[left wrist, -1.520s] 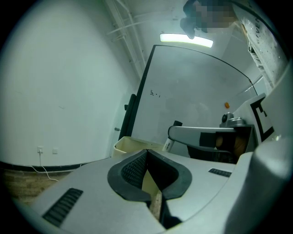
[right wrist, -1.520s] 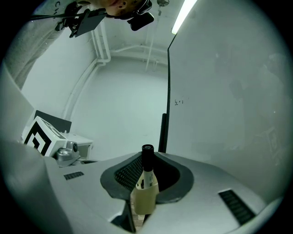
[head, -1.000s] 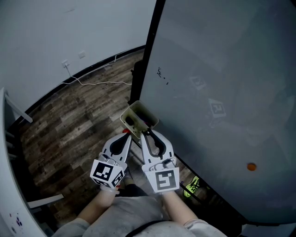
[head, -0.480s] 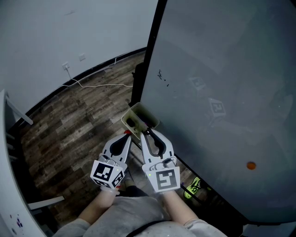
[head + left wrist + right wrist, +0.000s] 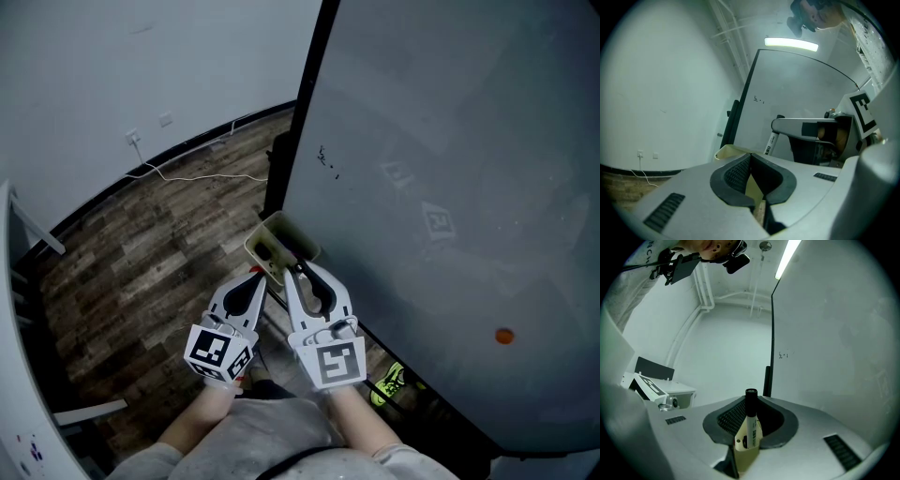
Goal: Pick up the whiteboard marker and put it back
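- The right tool (image 5: 302, 274) is clenched on the whiteboard marker (image 5: 750, 420), which stands upright between its jaws with the black cap on top.
- The left tool (image 5: 255, 275) is closed on nothing and sits just beside the right one.
- Both tools' tips are near the beige holder (image 5: 278, 236) at the edge of the whiteboard (image 5: 450, 169), above the wooden floor (image 5: 141, 253).
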`<state>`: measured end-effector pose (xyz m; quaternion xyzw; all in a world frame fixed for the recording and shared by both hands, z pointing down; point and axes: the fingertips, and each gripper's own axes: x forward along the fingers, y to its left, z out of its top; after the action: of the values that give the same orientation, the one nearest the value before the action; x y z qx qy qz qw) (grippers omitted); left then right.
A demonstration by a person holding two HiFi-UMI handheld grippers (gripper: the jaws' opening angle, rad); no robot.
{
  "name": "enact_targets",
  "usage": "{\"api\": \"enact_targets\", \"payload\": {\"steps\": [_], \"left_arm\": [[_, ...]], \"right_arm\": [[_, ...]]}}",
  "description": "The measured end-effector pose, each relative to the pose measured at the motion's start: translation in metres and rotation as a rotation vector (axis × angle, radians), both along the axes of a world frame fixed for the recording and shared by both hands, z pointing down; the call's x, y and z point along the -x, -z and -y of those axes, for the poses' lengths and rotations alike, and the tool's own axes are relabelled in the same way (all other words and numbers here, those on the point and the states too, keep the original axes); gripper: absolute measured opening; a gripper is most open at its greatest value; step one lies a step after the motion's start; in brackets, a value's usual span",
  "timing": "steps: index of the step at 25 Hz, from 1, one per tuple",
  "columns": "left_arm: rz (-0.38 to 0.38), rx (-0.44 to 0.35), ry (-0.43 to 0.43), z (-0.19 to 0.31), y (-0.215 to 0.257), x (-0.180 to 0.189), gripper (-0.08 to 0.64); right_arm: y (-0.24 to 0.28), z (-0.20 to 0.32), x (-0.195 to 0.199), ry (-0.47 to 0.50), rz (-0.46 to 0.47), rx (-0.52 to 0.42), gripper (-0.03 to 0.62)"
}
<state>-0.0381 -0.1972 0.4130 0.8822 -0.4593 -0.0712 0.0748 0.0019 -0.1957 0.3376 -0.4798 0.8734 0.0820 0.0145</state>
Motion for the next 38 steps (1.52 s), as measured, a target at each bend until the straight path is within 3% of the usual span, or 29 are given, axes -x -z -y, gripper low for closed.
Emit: {"api": "enact_targets", "payload": {"steps": [38], "left_arm": [[-0.003,-0.014,-0.023,-0.005,0.010,0.001,0.015]], "right_arm": [[0.022,-0.009,0.007,0.008,-0.013,-0.053,0.077]]}}
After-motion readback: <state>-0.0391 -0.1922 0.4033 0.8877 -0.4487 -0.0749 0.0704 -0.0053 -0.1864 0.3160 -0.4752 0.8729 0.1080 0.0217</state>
